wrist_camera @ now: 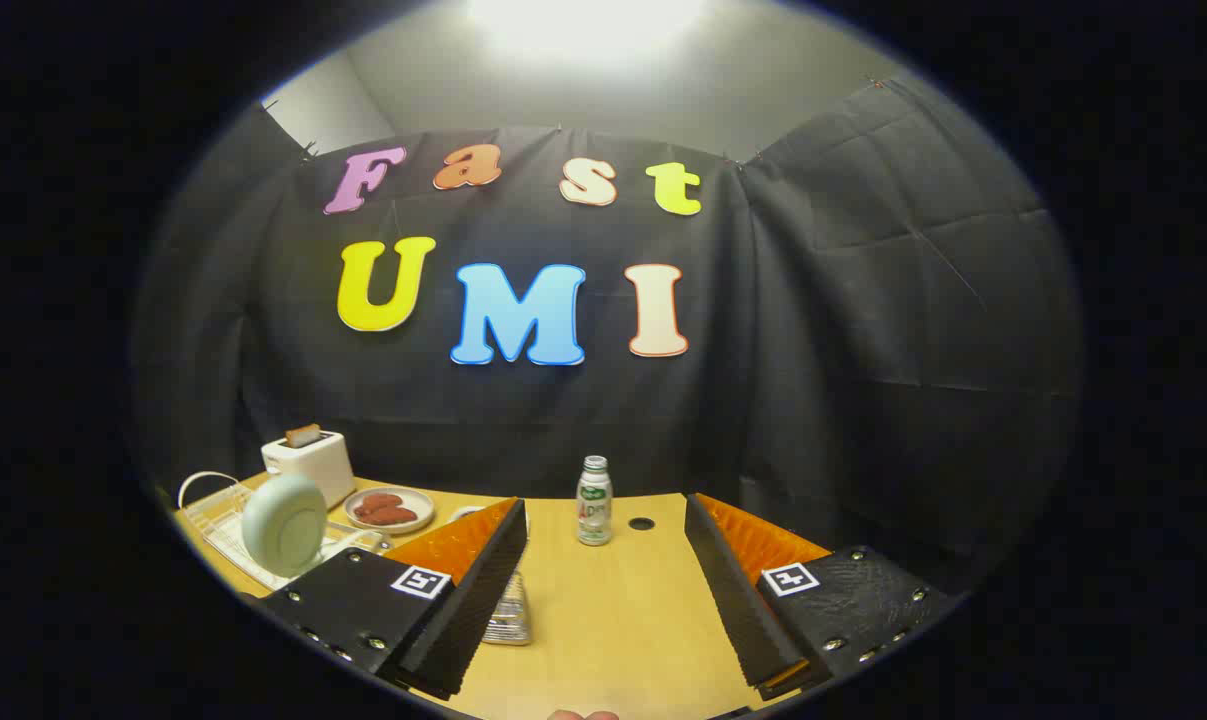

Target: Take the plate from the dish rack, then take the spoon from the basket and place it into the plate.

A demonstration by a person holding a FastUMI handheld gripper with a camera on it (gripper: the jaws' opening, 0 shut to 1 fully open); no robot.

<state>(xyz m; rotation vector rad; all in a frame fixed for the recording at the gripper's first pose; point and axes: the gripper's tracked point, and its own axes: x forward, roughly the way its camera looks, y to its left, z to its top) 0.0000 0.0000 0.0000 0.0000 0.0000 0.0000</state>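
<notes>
Tool: my tool [603, 590] was wide open and held nothing; bare tabletop [613, 620] lay between its fingers.
Plate: the pale plate [284, 524] stood on edge in the white dish rack [225, 520], ahead and off beyond my left finger, its face turned roughly toward me.
Key relation: I judged the coming move needed a swing left, then a reach forward, fingers aligned to straddle the upright rim.
Basket: a wire basket [510, 612] sat just beside the left finger's inner side, partly hidden; I could not make out the spoon.
Clutter: a bottle [594, 501] stood beyond the fingers; toaster [308, 462] and a food dish [390, 509] lay behind the rack.
</notes>
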